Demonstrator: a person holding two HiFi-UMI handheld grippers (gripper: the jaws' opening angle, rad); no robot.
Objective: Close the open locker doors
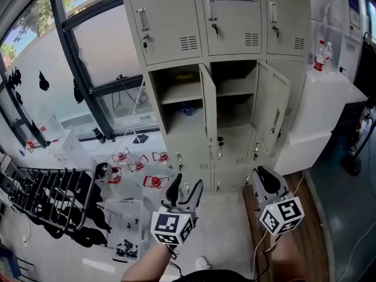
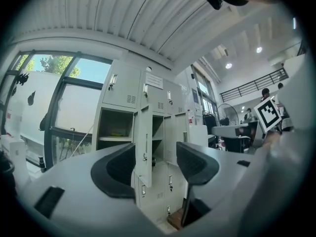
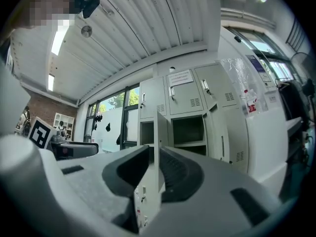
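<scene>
A beige locker bank [image 1: 176, 22] stands ahead, and two middle-row doors hang open. The left open door [image 1: 207, 107] swings out edge-on toward me; the right open door [image 1: 271, 107] stands half open. Both compartments show shelves inside. My left gripper [image 1: 184, 192] is low in front of the lockers and well short of them, its jaws open and empty. In the left gripper view, the left gripper [image 2: 155, 164] frames the left open door [image 2: 143, 147]. My right gripper [image 1: 267, 178] is open by a narrow gap with nothing in it. In the right gripper view, the right gripper [image 3: 154, 169] points at the same door [image 3: 160, 132].
A white cabinet [image 1: 320, 110] with bottles [image 1: 320, 54] on top stands right of the lockers. On the floor at the left are a black rack [image 1: 47, 195], several red parts [image 1: 155, 181] and a clear box [image 1: 126, 228]. Large windows [image 1: 35, 69] fill the left wall.
</scene>
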